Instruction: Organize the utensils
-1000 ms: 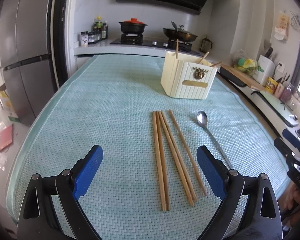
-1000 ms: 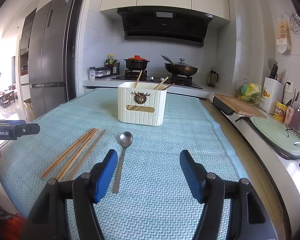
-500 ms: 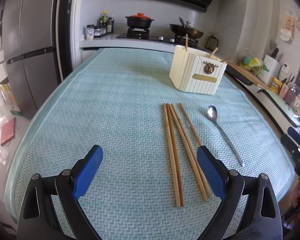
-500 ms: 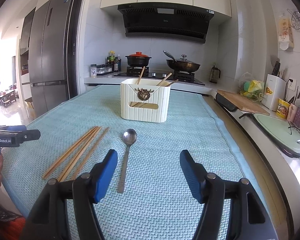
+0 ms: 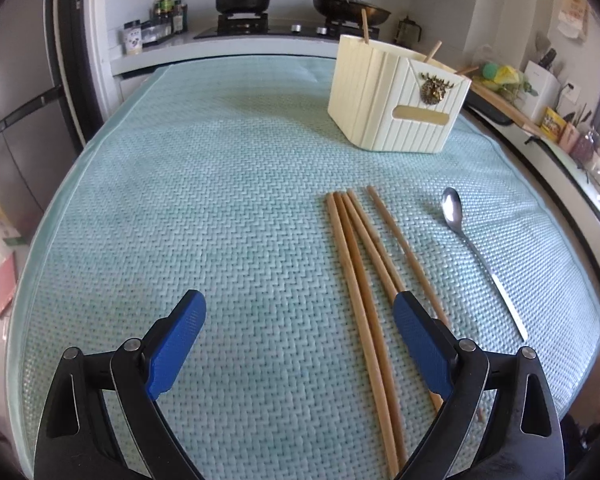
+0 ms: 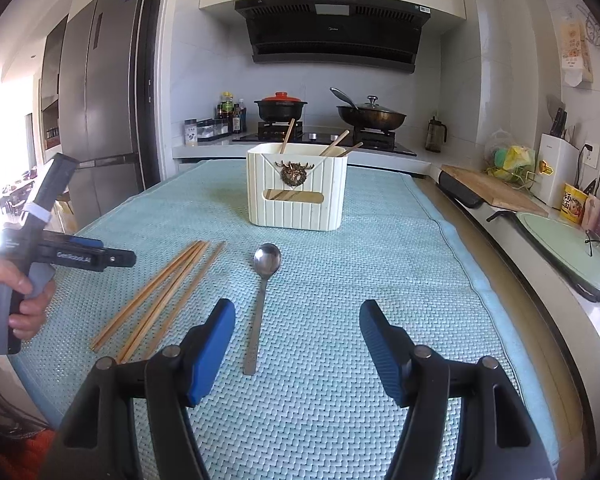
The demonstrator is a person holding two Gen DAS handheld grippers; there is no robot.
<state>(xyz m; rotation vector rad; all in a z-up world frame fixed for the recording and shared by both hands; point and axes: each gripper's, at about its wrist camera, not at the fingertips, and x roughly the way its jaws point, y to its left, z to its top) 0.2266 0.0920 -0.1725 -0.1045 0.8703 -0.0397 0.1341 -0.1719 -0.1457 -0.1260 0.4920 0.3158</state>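
Note:
Several wooden chopsticks lie side by side on the teal mat; they also show in the right wrist view. A metal spoon lies to their right, also in the right wrist view. A cream utensil holder with chopsticks in it stands behind, also in the right wrist view. My left gripper is open and empty, low over the mat; its right pad sits over the chopsticks' near ends. My right gripper is open and empty, just right of the spoon handle.
A stove with a black pot and a wok stands beyond the mat. A cutting board and a sink counter lie to the right. A fridge stands at the left. The hand-held left gripper body shows at the left.
My left gripper has moved forward and down toward the chopsticks, whose near ends now lie under its right pad. My right gripper has crept forward toward the spoon.

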